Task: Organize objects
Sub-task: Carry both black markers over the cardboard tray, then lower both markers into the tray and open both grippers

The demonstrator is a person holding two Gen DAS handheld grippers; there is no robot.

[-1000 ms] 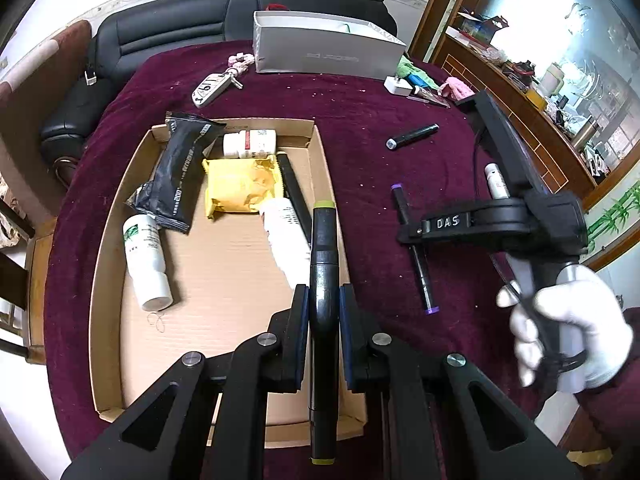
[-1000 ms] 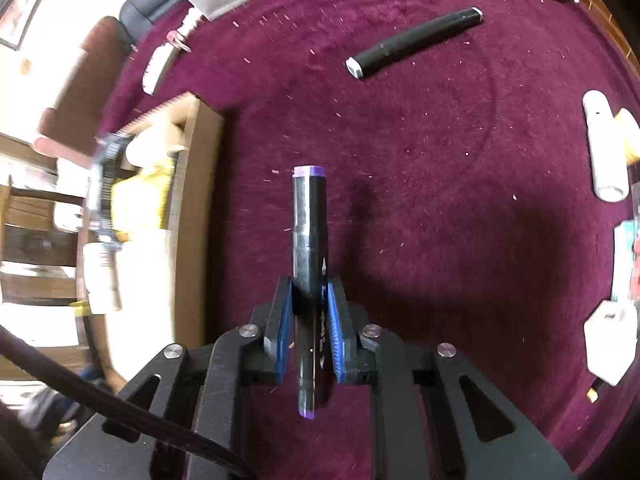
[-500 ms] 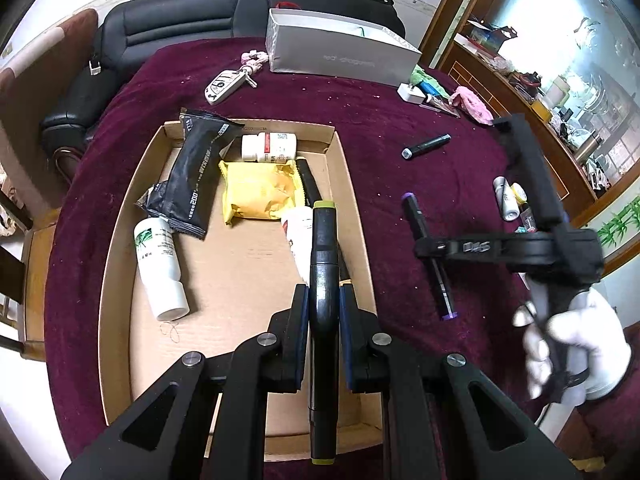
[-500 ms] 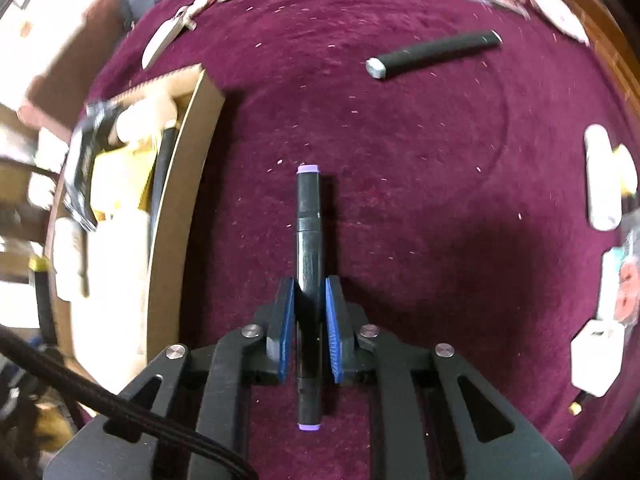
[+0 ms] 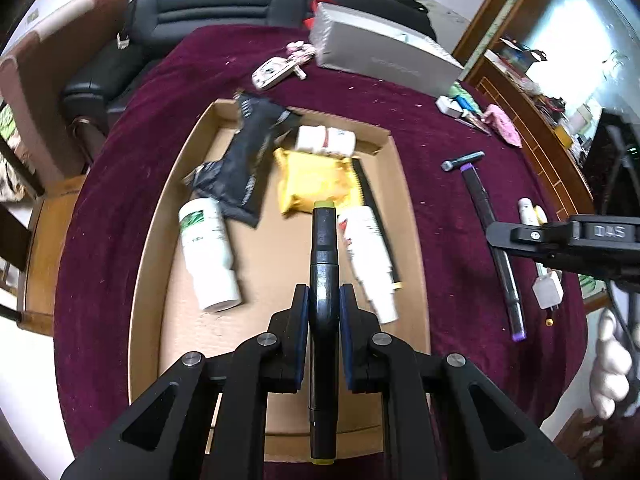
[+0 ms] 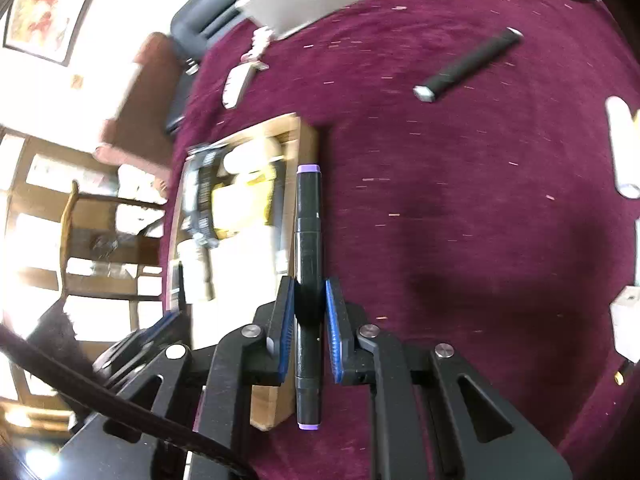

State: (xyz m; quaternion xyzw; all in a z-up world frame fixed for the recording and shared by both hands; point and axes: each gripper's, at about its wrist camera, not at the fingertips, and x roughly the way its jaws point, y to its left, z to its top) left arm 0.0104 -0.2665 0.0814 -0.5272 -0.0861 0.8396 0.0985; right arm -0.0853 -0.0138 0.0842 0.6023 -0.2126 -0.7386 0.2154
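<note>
1. Markers are carried in both grippers: a green-capped marker (image 5: pixel 323 280) is clamped in the closed left gripper (image 5: pixel 324 312), and a purple-capped marker (image 6: pixel 308 280) is pinched in the closed right gripper (image 6: pixel 308 312).
2. Since 1 second ago, the purple-capped marker has been lifted off the maroon tablecloth (image 6: pixel 460 200) and brought beside the right wall of the cardboard tray (image 5: pixel 404 208); the green-capped marker is now held above the tray floor.
3. Release into the tray is judged next.
4. Held in the tray: 2 white bottles, 1 white jar, a black pouch (image 5: pixel 244 168) and a yellow packet (image 5: pixel 316 180).
</note>
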